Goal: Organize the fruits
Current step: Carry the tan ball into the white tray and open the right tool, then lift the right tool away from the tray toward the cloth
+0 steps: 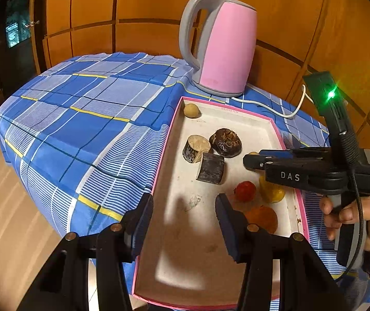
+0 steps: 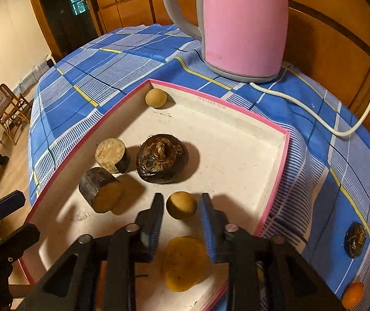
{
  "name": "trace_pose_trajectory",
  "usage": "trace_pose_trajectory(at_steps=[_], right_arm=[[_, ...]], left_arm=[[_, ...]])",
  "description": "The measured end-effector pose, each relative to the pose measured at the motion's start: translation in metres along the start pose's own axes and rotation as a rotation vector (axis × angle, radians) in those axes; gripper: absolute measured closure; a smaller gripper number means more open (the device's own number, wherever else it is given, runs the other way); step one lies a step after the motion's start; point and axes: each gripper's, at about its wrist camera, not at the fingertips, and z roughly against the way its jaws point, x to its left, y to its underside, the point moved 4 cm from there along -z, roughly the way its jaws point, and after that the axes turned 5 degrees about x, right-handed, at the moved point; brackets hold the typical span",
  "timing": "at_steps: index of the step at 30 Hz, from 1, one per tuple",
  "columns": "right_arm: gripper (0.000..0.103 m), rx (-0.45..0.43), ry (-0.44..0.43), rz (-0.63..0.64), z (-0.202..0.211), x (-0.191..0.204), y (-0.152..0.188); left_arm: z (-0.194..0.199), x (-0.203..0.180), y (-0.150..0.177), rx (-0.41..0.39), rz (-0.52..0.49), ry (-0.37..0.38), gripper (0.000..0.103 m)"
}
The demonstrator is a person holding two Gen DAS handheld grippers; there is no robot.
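Blue checked cloth (image 1: 86,119) covers the table. On it, the small round fruit (image 2: 181,205) sits in the pink-edged tray (image 2: 275,165), between the right gripper (image 2: 182,216)'s parted jaws, probably just dropped there. Left gripper (image 1: 183,223) hovers wide apart, empty. A pink kettle (image 1: 226,46) stands behind.

Readable marks — two only

My right gripper (image 1: 248,161) carries white letters "DAS" on its black body; the tray's far inner wall (image 2: 212,105) bears small pink print — a size mark ending in "CM" (the digits too faint to trust).
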Motion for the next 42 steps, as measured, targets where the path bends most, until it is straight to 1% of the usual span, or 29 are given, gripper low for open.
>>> trace_pose_trajectory(at_steps=[12,18,22,30,38,42], right_arm=[[0.072,-0.048,-0.005,-0.057,0.022,-0.009,0.008],[0.072,-0.088,0.004,-0.093,0.04,-0.007,0.019],[0.072,-0.112,0.034,-0.127,0.056,-0.008,0.034],[0.072,-0.135,0.082,-0.208,0.076,-0.013,0.069],[0.071,-0.176,0.141,-0.234,0.1,-0.015,0.093],[0.071,-0.186,0.141,-0.25,0.106,-0.016,0.102]], left_arm=[[0.002,-0.005,0.001,-0.006,-0.012,0.001,0.052],[0.004,-0.008,0.002,-0.01,-0.02,0.002,0.05],[0.005,-0.01,0.002,-0.012,-0.024,0.003,0.049],[0.009,-0.018,0.003,-0.022,-0.043,0.012,0.047],[0.015,-0.026,0.003,-0.039,-0.063,0.018,0.046],[0.017,-0.03,0.004,-0.04,-0.076,0.02,0.046]])
